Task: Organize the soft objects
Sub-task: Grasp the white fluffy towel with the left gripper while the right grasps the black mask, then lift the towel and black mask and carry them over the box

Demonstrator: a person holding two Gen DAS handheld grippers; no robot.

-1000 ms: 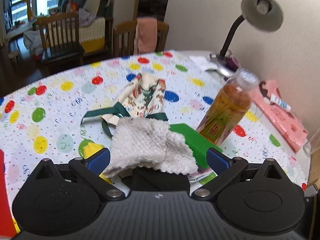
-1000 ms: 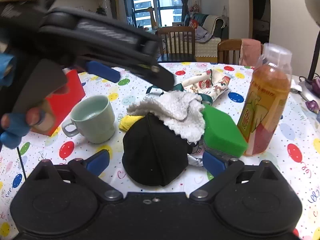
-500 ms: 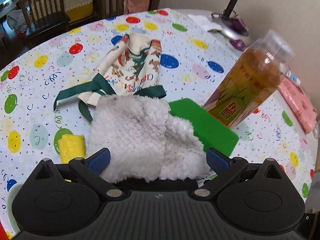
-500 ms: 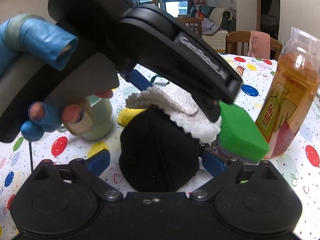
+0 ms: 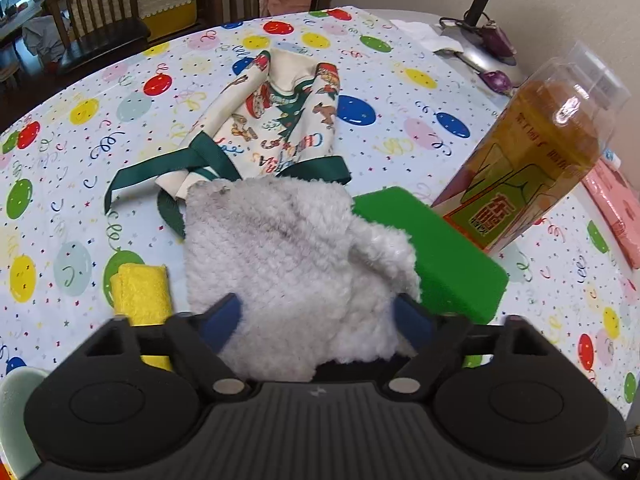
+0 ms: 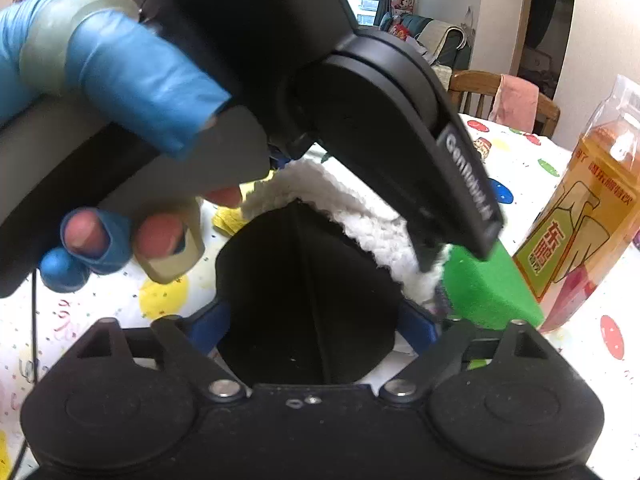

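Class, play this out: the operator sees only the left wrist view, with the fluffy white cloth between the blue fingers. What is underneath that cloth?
Observer: A black cap; the white cloth lies over its far side.
Operator: Where is the right gripper?
Observer: The right gripper straddles the cap, its jaws closing; whether the pads touch the cap yet I cannot tell.
Operator: Does anything press on the cloth's right edge?
Observer: Yes, the left gripper's finger digs into the fluff right beside the green sponge. That gripper's jaws are closing on the cloth.
Operator: Who holds the left gripper?
Observer: A hand with blue tape on its fingers.
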